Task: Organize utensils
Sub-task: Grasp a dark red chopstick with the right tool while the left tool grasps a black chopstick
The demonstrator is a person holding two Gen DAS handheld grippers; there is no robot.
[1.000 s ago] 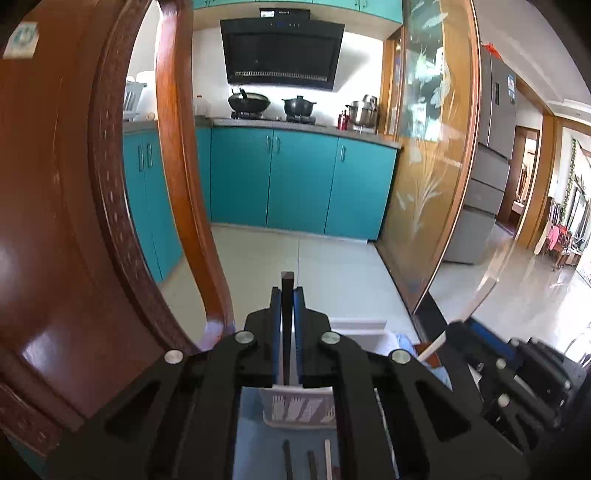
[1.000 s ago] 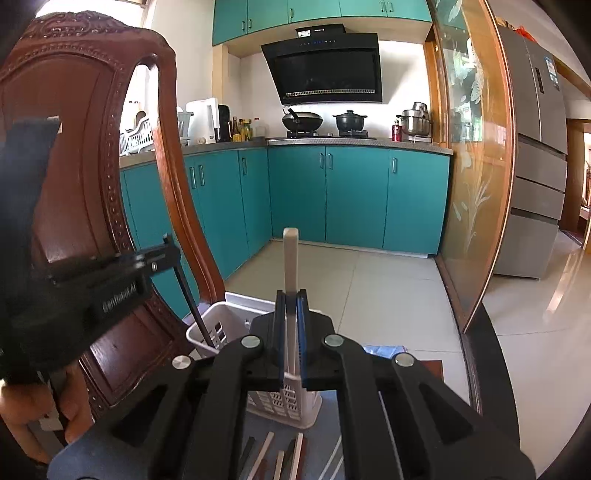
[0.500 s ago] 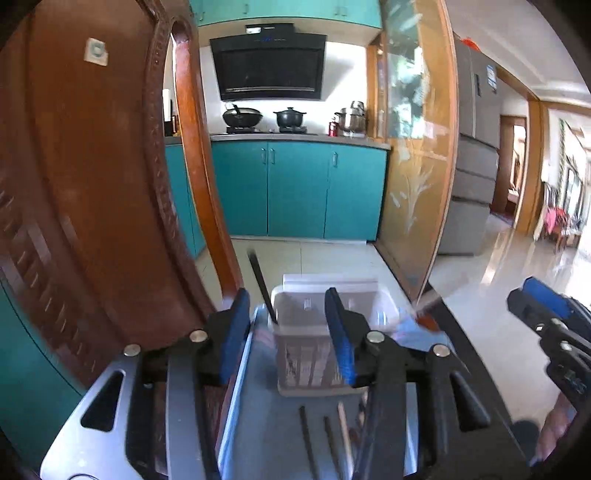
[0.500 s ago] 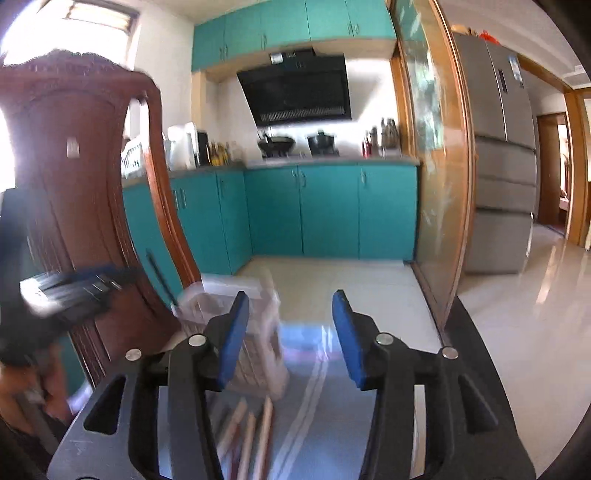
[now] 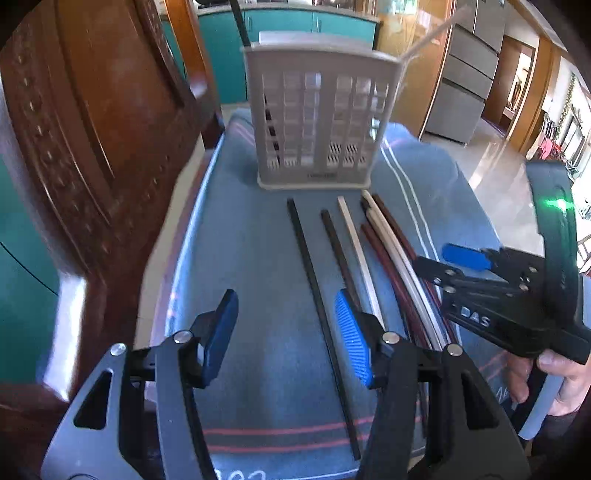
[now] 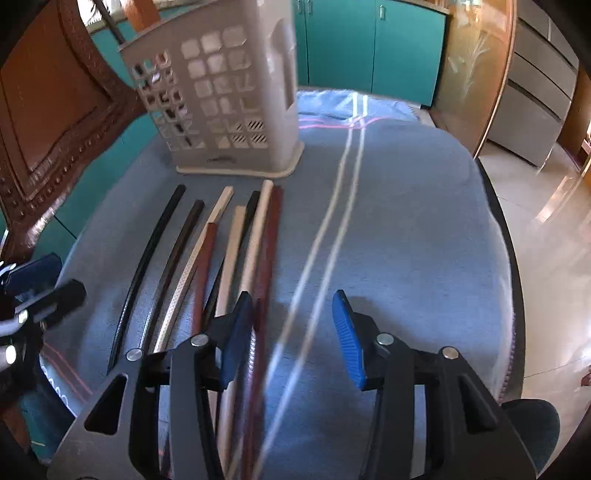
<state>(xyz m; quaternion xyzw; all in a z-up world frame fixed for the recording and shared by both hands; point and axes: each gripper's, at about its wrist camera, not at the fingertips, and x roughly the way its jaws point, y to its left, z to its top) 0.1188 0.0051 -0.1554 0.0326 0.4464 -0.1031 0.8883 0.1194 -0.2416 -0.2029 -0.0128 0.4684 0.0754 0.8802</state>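
A grey slotted utensil holder [image 5: 317,118] stands upright at the far end of a blue cloth [image 5: 258,258]; it also shows in the right wrist view [image 6: 221,99]. A black chopstick [image 5: 240,22] and a pale one [image 5: 432,33] stick out of it. Several chopsticks, black, brown, pale and red, lie side by side in front of it [image 5: 354,251], [image 6: 221,251]. My left gripper [image 5: 288,332] is open and empty over the cloth, just left of the black chopstick [image 5: 314,273]. My right gripper [image 6: 291,332] is open and empty, its left finger over the red chopstick [image 6: 266,258].
A carved wooden chair back [image 5: 92,147] rises close on the left. The cloth-covered table ends at a dark rounded edge [image 6: 509,236] on the right, with tiled floor beyond. Teal cabinets [image 6: 369,48] and a fridge [image 5: 465,74] stand behind.
One second ago both grippers were shut on chopsticks above the holder. They opened, the chopsticks now stand in the holder, and both grippers have come down low over the chopsticks on the cloth.
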